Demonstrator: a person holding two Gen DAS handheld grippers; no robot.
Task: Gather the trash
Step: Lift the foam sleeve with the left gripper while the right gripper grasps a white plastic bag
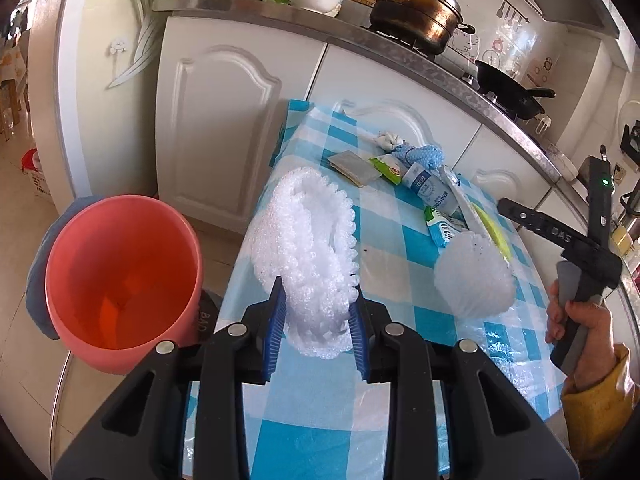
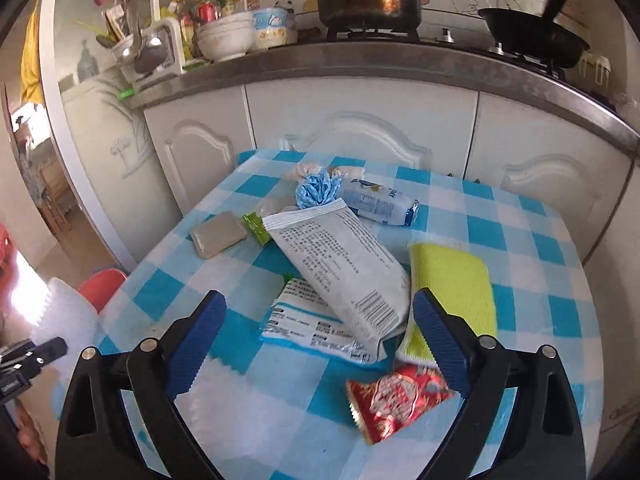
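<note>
While my left gripper (image 1: 316,312) is clamping the foam net (image 1: 308,248) mid-frame, my right gripper (image 2: 320,344) is gaping over wrappers (image 2: 340,272).

Bright daylight, glare blown out at left, fisheye-warped edges w/ dark corners.

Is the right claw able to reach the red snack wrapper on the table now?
Probably yes. The right claw is open and empty, and the red wrapper lies uncovered just in front of it on the table, nothing on top.
</note>
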